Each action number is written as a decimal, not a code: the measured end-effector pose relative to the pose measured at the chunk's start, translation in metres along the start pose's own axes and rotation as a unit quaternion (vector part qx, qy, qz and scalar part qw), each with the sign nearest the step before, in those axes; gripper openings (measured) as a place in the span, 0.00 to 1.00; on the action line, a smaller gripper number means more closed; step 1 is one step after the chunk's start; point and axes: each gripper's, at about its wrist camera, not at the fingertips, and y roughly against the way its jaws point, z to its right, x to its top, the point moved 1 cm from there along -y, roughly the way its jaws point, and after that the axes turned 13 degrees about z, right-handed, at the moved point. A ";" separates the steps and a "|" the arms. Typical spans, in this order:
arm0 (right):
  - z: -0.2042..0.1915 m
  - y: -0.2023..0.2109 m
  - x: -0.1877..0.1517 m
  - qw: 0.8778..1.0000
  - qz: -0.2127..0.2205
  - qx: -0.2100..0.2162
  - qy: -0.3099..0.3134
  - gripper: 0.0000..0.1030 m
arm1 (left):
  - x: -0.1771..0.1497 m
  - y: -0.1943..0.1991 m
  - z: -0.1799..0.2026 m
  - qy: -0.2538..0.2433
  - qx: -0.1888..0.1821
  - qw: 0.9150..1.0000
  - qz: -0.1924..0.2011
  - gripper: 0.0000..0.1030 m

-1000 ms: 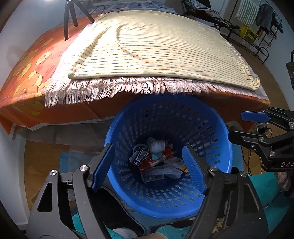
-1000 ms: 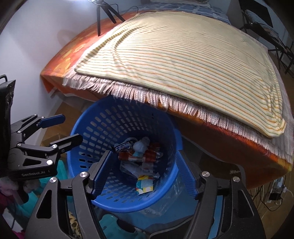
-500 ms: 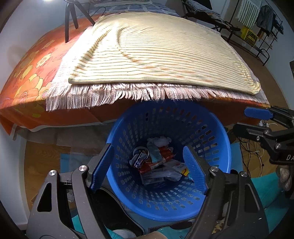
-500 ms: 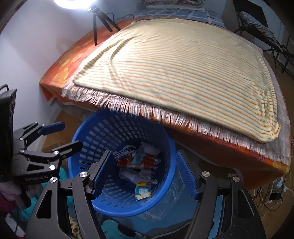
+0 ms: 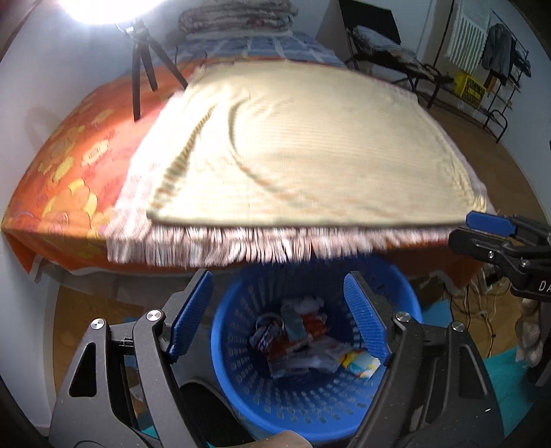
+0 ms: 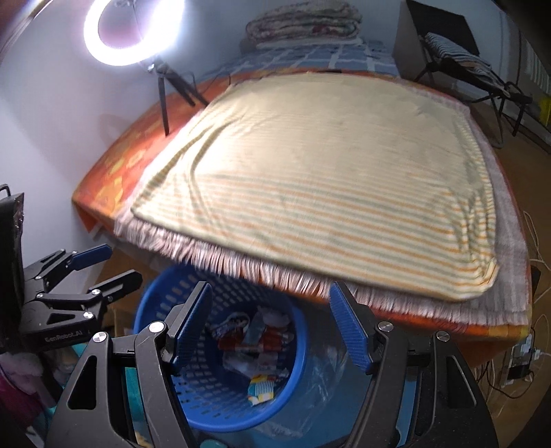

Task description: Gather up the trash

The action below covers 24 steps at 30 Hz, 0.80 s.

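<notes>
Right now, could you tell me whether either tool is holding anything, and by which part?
Nothing is held: the left tool and right tool are both open and empty.

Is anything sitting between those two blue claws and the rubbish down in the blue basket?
Nothing visible does. The left gripper and right gripper both hang open and empty above the blue basket, whose mouth is uncovered. The wrappers lie at its bottom in plain sight. The fringed blanket overhangs only the basket's far rim.

Bed (image 6: 113, 165) with orange floral cover stood against a white wall (image 6: 51, 120), topped by a striped fringed blanket (image 6: 327, 193). Ring light (image 6: 120, 31) on tripod glowed beside it; wooden floor (image 5: 509, 165), clothes rack (image 5: 496, 69) beyond.
</notes>
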 end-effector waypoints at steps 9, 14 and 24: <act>0.019 0.008 0.020 0.999 0.034 -0.004 -0.029 0.68 | 0.033 0.010 0.007 -0.002 0.004 0.999 0.049 0.87; 0.025 0.017 0.029 0.998 0.056 -0.008 -0.031 0.68 | 0.048 0.019 0.012 0.005 -0.007 0.998 0.069 0.87; 0.034 0.029 0.044 0.994 0.096 -0.013 -0.049 0.78 | 0.065 0.035 0.028 -0.008 -0.016 0.994 0.107 0.92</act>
